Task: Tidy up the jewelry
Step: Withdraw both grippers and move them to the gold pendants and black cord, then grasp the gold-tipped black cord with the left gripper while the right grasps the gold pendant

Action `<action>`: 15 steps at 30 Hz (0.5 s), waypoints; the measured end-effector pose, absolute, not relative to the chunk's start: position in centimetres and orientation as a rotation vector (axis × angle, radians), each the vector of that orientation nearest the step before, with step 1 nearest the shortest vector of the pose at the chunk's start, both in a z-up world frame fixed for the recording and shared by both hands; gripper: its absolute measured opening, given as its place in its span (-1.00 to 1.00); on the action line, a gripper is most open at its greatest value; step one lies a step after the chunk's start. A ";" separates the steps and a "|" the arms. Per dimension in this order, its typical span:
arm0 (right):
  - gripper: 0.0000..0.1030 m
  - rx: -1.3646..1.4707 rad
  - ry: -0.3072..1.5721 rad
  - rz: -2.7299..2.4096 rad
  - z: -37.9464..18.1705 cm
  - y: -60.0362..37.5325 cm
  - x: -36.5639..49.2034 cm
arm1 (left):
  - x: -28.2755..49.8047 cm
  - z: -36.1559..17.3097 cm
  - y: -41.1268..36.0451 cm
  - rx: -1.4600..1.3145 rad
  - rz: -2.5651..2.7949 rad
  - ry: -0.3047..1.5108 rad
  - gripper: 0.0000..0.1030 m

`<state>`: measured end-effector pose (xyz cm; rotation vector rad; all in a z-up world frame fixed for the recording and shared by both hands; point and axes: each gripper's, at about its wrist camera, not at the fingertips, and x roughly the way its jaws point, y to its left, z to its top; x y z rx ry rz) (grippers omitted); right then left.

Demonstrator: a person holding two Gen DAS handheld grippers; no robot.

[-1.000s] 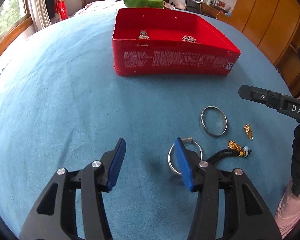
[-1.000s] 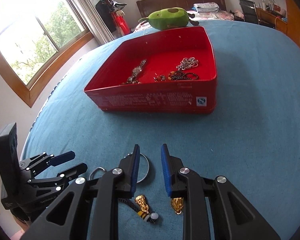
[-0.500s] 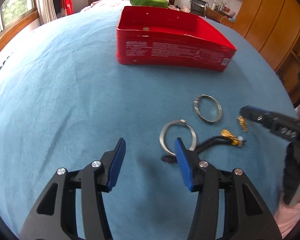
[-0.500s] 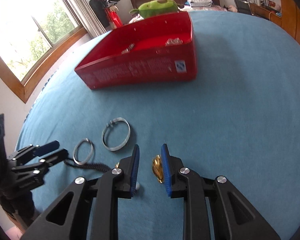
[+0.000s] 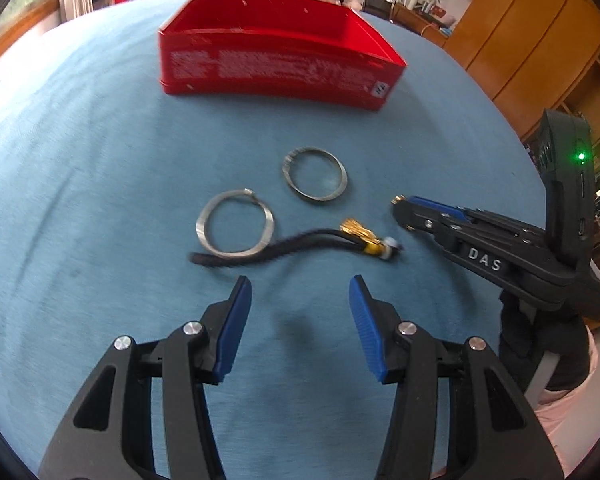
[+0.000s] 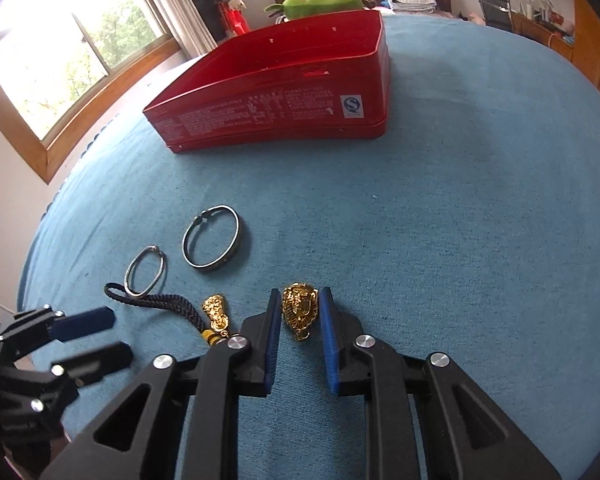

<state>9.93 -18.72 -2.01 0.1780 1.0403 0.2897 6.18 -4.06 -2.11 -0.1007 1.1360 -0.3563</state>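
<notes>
A gold pendant lies on the blue cloth between the pads of my right gripper. Its jaws are closing, with a sliver of gap left on each side. To its left lie a black cord with a gold charm, a thin silver ring and a wider silver bangle. My left gripper hangs open and empty just short of the cord, the ring and the bangle. The red tin stands beyond them; its inside is hidden.
A green plush toy sits behind the tin. The right gripper reaches in from the right in the left wrist view. A window is at the left, wooden wardrobes at the right.
The right gripper came down over the gold pendant and its jaws narrowed around it. The left gripper drew back, so the rings and cord now lie ahead of its fingers.
</notes>
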 end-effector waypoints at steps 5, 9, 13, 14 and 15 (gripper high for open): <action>-0.64 0.222 1.016 0.278 -1.6 -20.6 9.7 | 7.2 -2.8 -6.2 -0.128 -0.333 1.173 -0.04; -0.64 0.240 1.008 0.277 -1.5 -21.8 9.8 | 8.6 -3.2 -7.9 -0.134 -0.266 1.175 -0.02; -0.64 0.256 1.006 0.285 -1.7 -22.4 9.9 | 10.1 -3.5 -9.4 -0.142 -0.197 1.177 -0.01; -0.64 0.259 1.003 0.287 -1.6 -22.6 9.9 | 10.4 -3.5 -9.8 -0.132 -0.181 1.171 0.00; -0.64 0.260 1.000 0.289 -1.6 -22.7 9.9 | 10.6 -3.6 -10.2 -0.126 -0.168 1.171 0.00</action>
